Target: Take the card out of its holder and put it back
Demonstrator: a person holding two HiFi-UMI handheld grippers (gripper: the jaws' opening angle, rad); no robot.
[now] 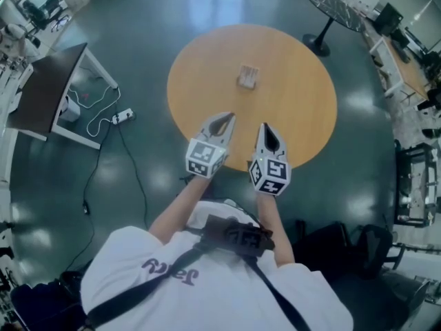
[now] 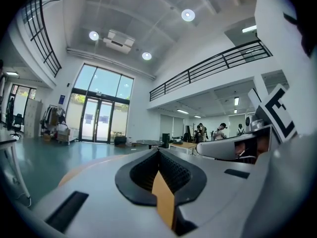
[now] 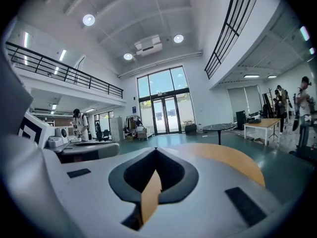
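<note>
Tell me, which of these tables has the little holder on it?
The round orange table in the middle, with the holder near its centre. The dark rectangular table at left has none.

Orange table (image 1: 293, 95), dark teal floor (image 1: 138, 26)

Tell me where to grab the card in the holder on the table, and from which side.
Probably the upper edge of the card, coming from above with jaws across its thin faces: it seems to stand in the holder, which covers its lower part. It is too small to tell more.
</note>
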